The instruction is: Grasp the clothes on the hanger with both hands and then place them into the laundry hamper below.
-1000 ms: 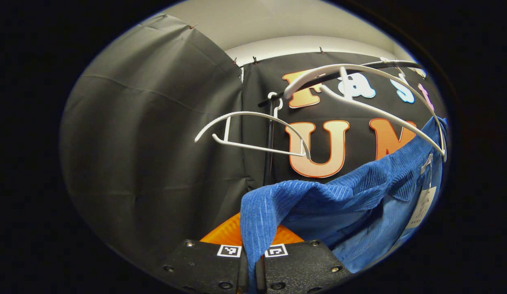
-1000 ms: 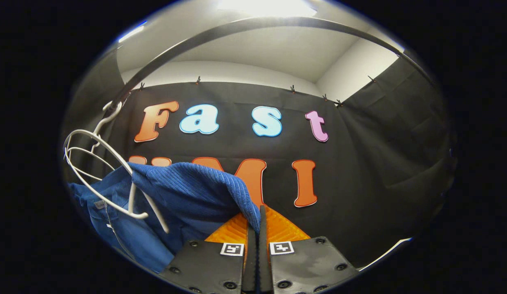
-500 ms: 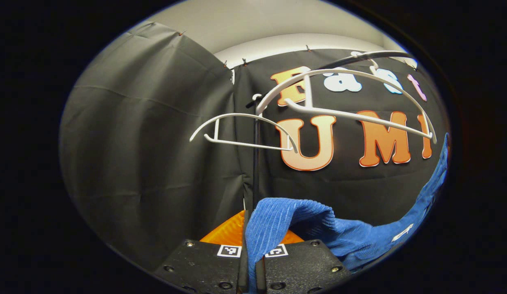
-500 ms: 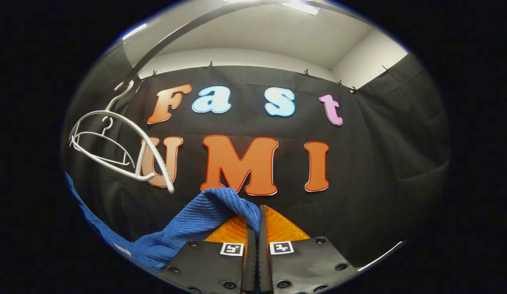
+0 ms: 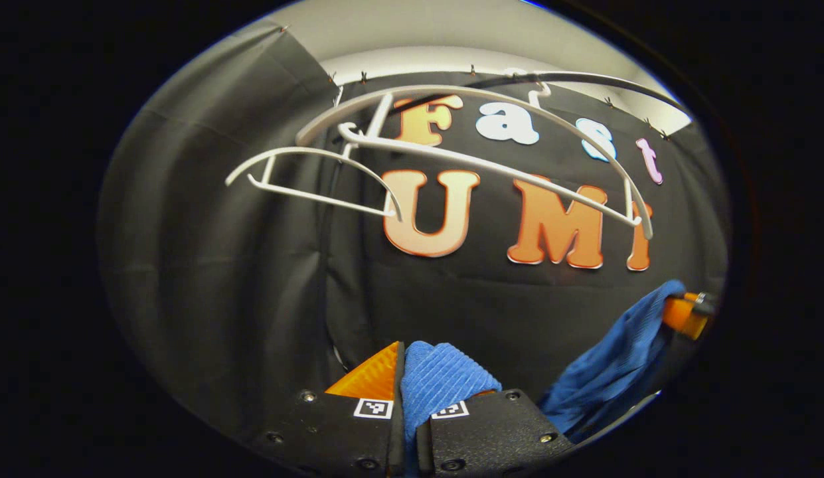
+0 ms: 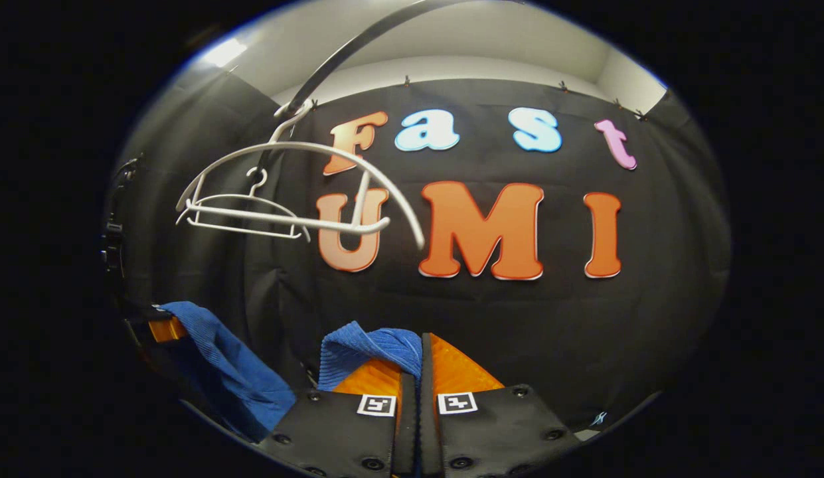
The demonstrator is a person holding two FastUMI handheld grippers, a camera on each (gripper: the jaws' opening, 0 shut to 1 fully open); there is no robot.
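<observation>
A blue corduroy garment [image 5: 438, 385] is pinched in my left gripper [image 5: 402, 372], whose orange fingers are shut on a fold of it. Its other end [image 5: 617, 358] hangs at the lower right of the left gripper view, held by the other gripper's orange finger [image 5: 684, 315]. In the right gripper view my right gripper [image 6: 418, 368] is shut on another fold of the garment [image 6: 365, 348]. More of the blue cloth [image 6: 219, 365] droops at lower left beside the other gripper [image 6: 163, 328]. Two bare white hangers [image 5: 478, 143] [image 6: 285, 192] hang from the dark rail above.
The dark clothes rail [image 6: 345, 56] runs overhead, with a smaller white hanger [image 5: 312, 179] behind the bigger one. Black cloth walls close in the back and both sides. A pale strip of floor [image 6: 587, 431] shows at the lower right of the right gripper view.
The garment has come off the big hanger and dropped below it. Both grippers have moved down and closer together, still shut on the cloth. The freed hanger now swings bare.
</observation>
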